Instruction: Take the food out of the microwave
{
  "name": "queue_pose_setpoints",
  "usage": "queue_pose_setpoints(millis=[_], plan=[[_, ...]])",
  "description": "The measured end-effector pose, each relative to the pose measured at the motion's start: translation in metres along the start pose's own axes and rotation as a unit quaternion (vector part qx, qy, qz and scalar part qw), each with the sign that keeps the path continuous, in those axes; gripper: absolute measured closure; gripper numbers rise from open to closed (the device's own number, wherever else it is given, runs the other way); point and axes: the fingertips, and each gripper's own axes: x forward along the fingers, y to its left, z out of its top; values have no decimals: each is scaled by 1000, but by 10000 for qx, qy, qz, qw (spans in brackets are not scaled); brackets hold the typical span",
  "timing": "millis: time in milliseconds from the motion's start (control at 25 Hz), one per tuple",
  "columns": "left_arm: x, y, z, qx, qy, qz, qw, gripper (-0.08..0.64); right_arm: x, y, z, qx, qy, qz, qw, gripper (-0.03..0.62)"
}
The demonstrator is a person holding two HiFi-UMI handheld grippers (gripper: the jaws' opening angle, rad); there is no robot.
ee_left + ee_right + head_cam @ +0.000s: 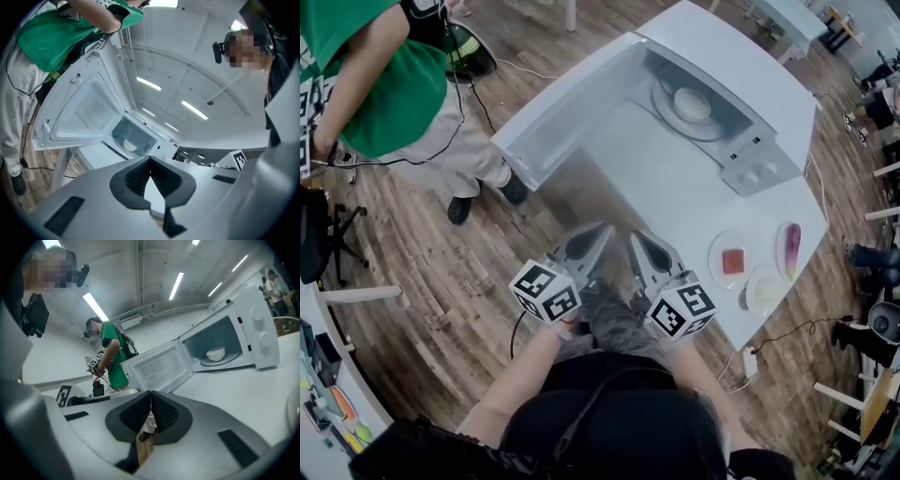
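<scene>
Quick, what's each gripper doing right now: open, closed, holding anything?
Left gripper: closed, jaws together, holding nothing.
Right gripper: closed, jaws together, holding nothing.

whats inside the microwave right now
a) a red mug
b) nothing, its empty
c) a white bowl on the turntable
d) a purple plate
c: the microwave has its door swung open, and a white bowl sits on the round turntable inside the cavity.
</scene>
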Motion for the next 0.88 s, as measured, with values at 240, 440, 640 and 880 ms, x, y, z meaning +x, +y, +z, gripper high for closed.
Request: queue_pose_setpoints(millis=[240, 440, 640, 880], plan=[[41, 12, 3, -78, 205, -162, 9996, 549, 11, -36, 20, 106, -136, -272, 9995, 572], [79, 16, 13, -32, 320, -311, 9990, 549, 21, -68, 39, 196, -210, -458, 9985, 572], [106, 26, 22, 31, 393, -317, 9987, 549, 36, -90, 54, 256, -260, -485, 9982, 572], [135, 37, 26, 37, 504, -329, 9982, 549, 49, -118, 69, 335, -343, -542, 9974, 572]])
